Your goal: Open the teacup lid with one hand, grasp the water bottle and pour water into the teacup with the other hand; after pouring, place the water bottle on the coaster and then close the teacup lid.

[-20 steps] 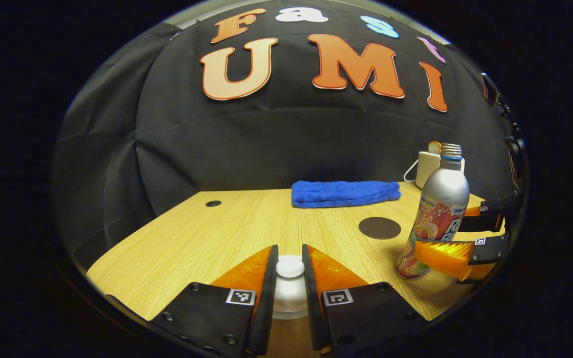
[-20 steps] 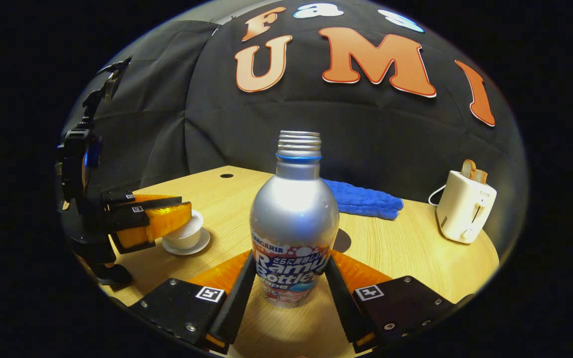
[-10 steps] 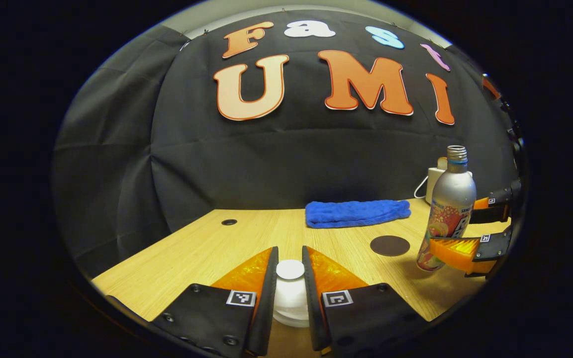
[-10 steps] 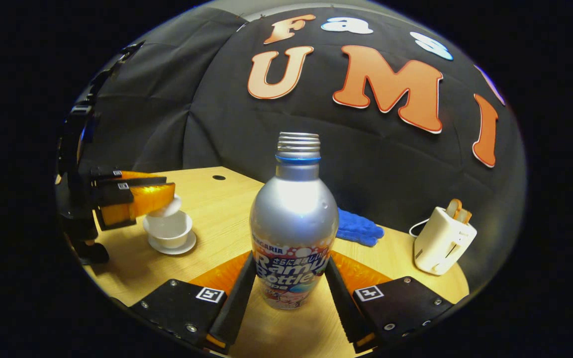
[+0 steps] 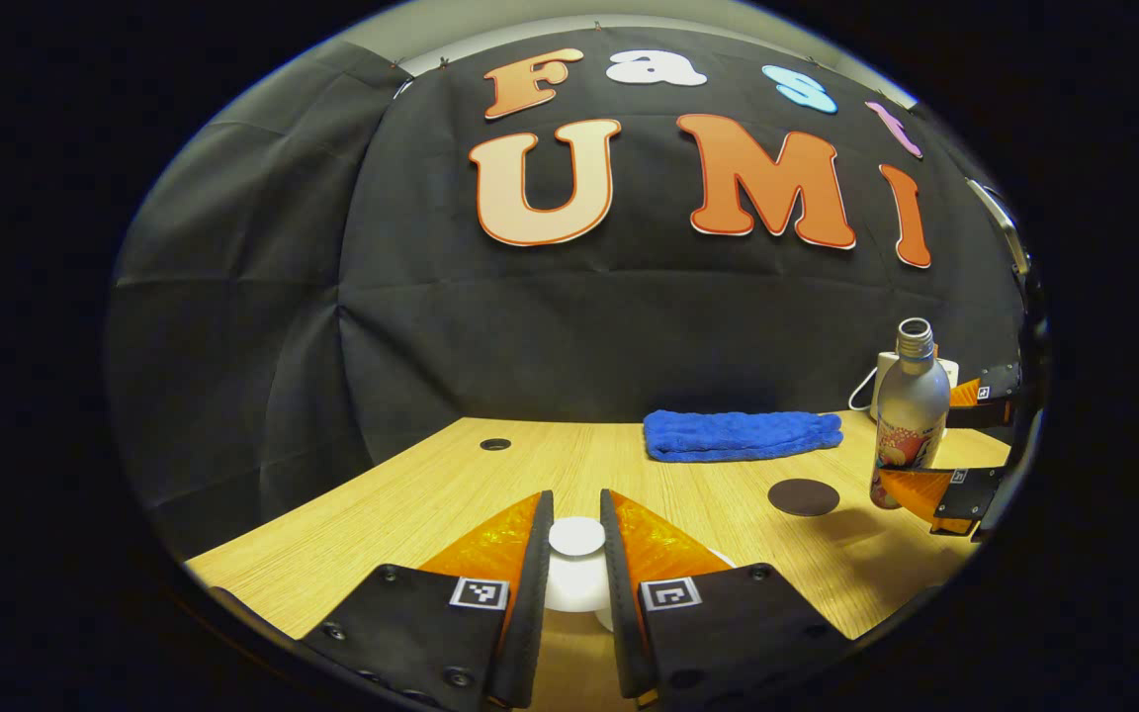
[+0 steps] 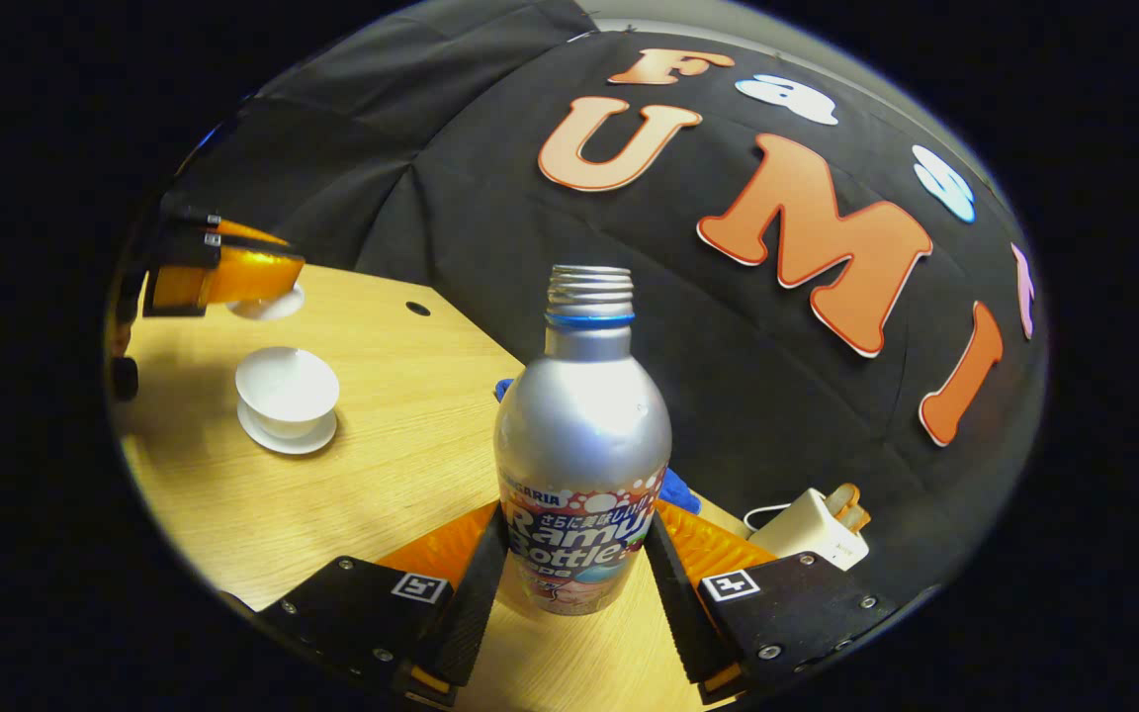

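The left gripper (image 5: 575, 554) had its jaws closed on the knob of the teacup lid (image 5: 575, 539), holding the lid in the air above and just to the side of the teacup (image 6: 287, 389), as the right gripper view showed. The teacup sat open on its saucer (image 6: 288, 435) on the table (image 6: 382, 445); its inside looked white and empty, though any water in it would be hard to tell from there. The right gripper (image 6: 569, 564) had its jaws closed on the lower body of the water bottle (image 6: 581, 445), which was uncapped, lifted off the table and well apart from the teacup. What the bottle held could not be seen through its metal wall.

The main risk, as I judged it, lay in the pour: the teacup was small and shallow, so a fast tilt of the open bottle could overshoot the rim or splash onto the table. The low grip on a smooth bottle might also let it swing or slip as it tipped. The lid, pinched by its small knob, could twist loose if jolted. The coaster (image 5: 803, 496) lay bare on the table between the teacup and the blue towel (image 5: 743, 435), awaiting the bottle.
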Demonstrator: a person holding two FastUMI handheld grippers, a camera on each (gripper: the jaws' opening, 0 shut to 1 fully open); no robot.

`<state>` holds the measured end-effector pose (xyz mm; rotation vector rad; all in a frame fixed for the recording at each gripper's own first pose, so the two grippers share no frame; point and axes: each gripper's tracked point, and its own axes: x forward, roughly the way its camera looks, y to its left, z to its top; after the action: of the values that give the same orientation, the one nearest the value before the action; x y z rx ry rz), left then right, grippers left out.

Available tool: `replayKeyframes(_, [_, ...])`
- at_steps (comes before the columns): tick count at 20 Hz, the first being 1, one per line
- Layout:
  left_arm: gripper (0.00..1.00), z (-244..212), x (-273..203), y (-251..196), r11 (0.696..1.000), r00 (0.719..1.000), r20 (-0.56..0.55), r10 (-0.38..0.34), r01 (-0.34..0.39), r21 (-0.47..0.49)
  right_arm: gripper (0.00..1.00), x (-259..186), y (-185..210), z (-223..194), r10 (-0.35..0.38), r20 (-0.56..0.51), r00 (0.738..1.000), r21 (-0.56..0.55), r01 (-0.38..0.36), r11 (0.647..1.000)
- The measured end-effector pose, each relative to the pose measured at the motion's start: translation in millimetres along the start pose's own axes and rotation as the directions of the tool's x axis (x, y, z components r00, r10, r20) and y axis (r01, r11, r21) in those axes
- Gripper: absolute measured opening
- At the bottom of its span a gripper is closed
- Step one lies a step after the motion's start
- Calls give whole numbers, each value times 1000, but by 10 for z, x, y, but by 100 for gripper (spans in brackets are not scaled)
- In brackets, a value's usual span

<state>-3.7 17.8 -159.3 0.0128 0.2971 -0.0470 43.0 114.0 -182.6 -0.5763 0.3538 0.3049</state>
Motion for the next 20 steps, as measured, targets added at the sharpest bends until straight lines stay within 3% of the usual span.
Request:
replayKeyframes(1, [31, 12, -8, 59, 1000, 1000, 4, 8, -8, -2, 78, 11, 1, 24, -4, 3, 1000, -28, 4, 1000])
replayKeyframes(2, [34, 12, -22, 97, 1000, 1000, 6, 12, -12, 0, 78, 25, -10, 42, -14, 5, 1000, -52, 14, 999])
replayKeyframes(8, [31, 15, -102, 309, 999, 999, 10, 45, -45, 3, 78, 150, -29, 70, -57, -7, 998, -197, 55, 979])
replayKeyframes(9, [35, 6, -121, 337, 999, 999, 10, 49, -49, 1, 78, 160, -38, 94, -69, 0, 998, -231, 67, 971])
replayKeyframes(15, [35, -53, -161, 482, 998, 998, 1, 64, -64, -5, 78, 161, 32, 230, -84, 39, 996, -391, 93, 916])
replayKeyframes(20, [35, -101, -199, 587, 997, 997, -2, 72, -72, -16, 78, 191, 107, 332, -103, 94, 990, -539, 138, 831])
